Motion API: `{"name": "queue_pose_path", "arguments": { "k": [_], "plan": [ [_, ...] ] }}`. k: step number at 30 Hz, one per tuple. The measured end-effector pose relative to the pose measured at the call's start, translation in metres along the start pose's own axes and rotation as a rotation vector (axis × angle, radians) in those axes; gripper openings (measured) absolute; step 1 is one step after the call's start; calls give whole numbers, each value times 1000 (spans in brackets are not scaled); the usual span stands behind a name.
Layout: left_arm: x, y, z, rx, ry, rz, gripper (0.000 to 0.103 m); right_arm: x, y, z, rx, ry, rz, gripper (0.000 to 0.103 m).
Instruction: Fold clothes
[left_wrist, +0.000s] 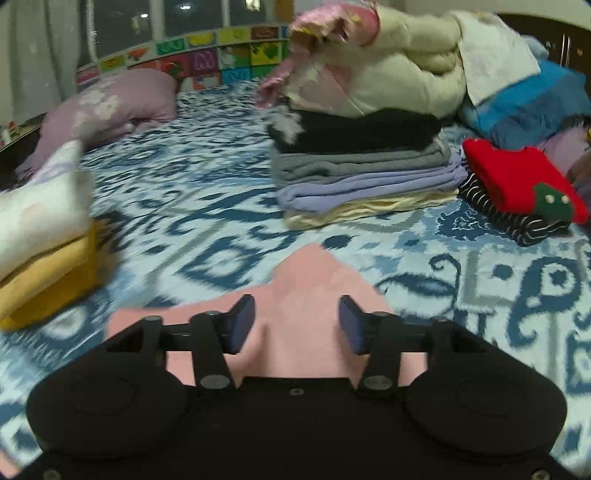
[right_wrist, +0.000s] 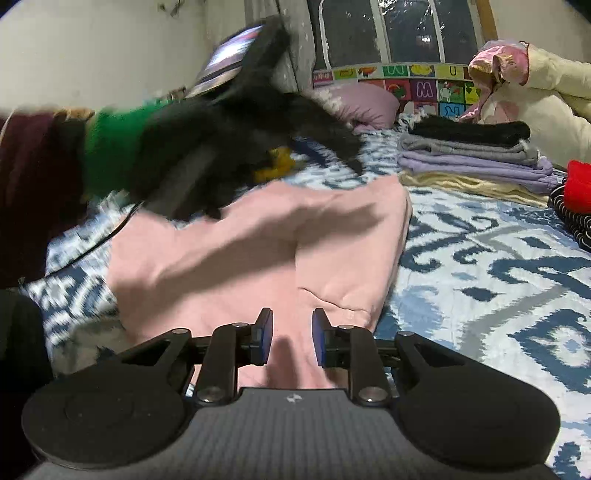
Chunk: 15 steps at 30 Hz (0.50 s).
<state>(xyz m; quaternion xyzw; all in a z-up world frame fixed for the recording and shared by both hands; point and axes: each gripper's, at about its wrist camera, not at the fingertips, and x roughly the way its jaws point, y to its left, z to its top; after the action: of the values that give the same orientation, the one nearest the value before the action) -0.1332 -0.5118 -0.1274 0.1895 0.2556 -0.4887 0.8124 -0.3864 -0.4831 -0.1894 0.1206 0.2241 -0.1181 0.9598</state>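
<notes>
Blue-and-white patterned bedspread (left_wrist: 192, 192) carries a pink garment (right_wrist: 258, 266) under both grippers. Left gripper (left_wrist: 297, 323) stands open above it; right gripper (right_wrist: 291, 338) has a narrow gap, gripping nothing visibly. A folded stack (left_wrist: 362, 173) and red sweater (left_wrist: 517, 181) lie beyond.

The pink garment (right_wrist: 258, 251) is soft matt cloth, lying on a printed cotton-like bedspread (left_wrist: 207, 206). The red knit (left_wrist: 517, 181) looks fuzzy. Gripper pads (left_wrist: 243, 325) look rubbery.
</notes>
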Motion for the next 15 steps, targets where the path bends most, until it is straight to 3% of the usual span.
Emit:
{"name": "queue_pose_path", "arguments": {
  "k": [3, 5, 9, 15],
  "plan": [
    [-41, 29, -25, -113, -13, 9, 72, -11, 6, 3, -15, -37, 6, 25],
    [-68, 48, -46, -199, -15, 5, 74, -15, 9, 4, -5, -49, 10, 25],
    [-111, 80, -87, -343, -26, 62, 74, -18, 12, 4, 34, -56, 11, 26],
    [-160, 139, -144, -665, -90, 130, 74, -14, 12, 0, 119, -47, 13, 27]
  ]
}}
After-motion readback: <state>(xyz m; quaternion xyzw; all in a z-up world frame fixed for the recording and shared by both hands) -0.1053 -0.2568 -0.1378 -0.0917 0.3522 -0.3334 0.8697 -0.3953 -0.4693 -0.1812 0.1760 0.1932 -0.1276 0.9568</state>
